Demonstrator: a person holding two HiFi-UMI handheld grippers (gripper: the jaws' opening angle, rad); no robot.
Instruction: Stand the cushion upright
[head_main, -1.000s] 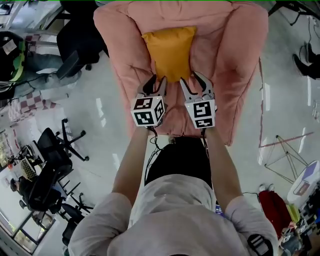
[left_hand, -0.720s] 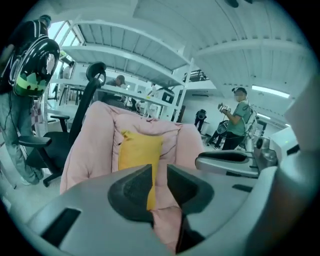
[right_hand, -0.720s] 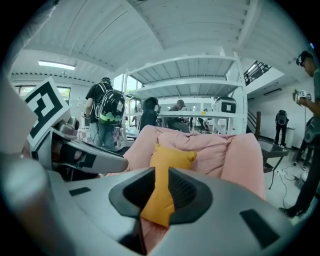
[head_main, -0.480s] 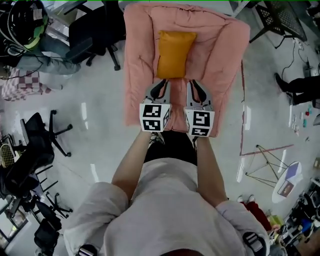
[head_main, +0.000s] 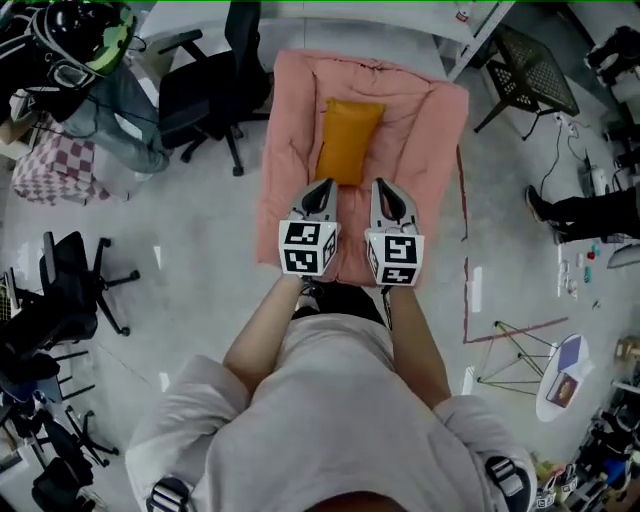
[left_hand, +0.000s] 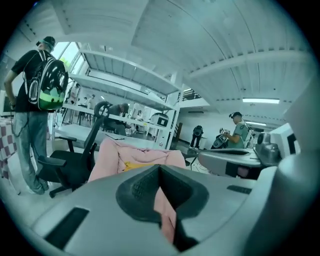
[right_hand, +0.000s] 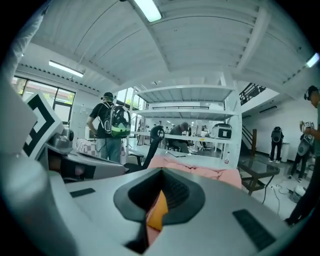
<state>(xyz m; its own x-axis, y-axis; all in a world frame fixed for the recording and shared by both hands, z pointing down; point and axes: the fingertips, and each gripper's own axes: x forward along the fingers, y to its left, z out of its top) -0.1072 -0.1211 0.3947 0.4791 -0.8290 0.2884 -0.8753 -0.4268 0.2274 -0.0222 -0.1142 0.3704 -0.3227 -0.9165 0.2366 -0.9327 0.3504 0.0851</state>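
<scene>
Evidently both tools were empty. The left gripper (head_main: 318, 188) and the right gripper (head_main: 386, 190) each had its jaws clenched tight on nothing, and they hovered side by side over the near part of the pink sofa (head_main: 288, 150). The cushion (head_main: 348, 140) sat just ahead of both tips, midway across the sofa and apart from them. Under the right gripper's pads an orange sliver showed, but it lay beyond the jaws, not in them. From above I could not tell whether the cushion stood against the sofa's far side or lay flat.

If it stood, the sound course was probably to keep both grippers level and clear of its near edge, since a brush there might topple it. If it lay flat, the jaws would need to open before going forward. They should then take the near edge evenly at both corners, tip it away, and let go together.
</scene>
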